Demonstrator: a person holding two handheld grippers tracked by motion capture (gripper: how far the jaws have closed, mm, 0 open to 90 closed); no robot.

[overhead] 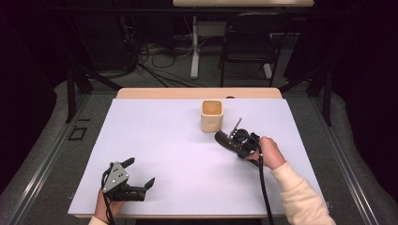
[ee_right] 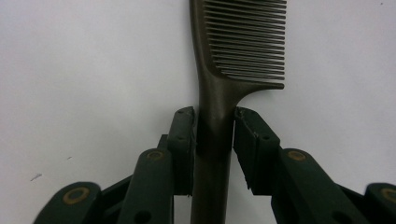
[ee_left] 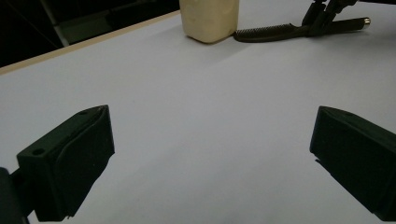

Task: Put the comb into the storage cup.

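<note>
At the near left of the bench (overhead: 141,140), the left gripper (overhead: 139,174) rested low over the white sheet, its jaws spread wide with nothing between them. From the left gripper view those jaws framed bare white surface, and nothing stood between them and the things farther off.

Toward the middle, at the far side, a cream square cup (overhead: 211,115) stood upright on the sheet, open at the top. In the left gripper view the cup (ee_left: 209,18) sat at the far edge of sight, with the toothed end of the dark comb (ee_left: 275,31) lying just beside it to the right.

Right of the cup, the comb (overhead: 223,139) lay flat on the bench, its toothed end pointing toward the cup, the two near each other. The right gripper (overhead: 237,140) sat over the comb's handle, the person's hand (overhead: 270,152) behind it in a cream sleeve. In the right gripper view the jaws had closed narrow on the comb (ee_right: 219,93), both pads pressing its handle just below the teeth.

Beyond the bench, a dark chair (overhead: 248,42) and tangled cables (overhead: 155,56) stood on the floor, well apart.
</note>
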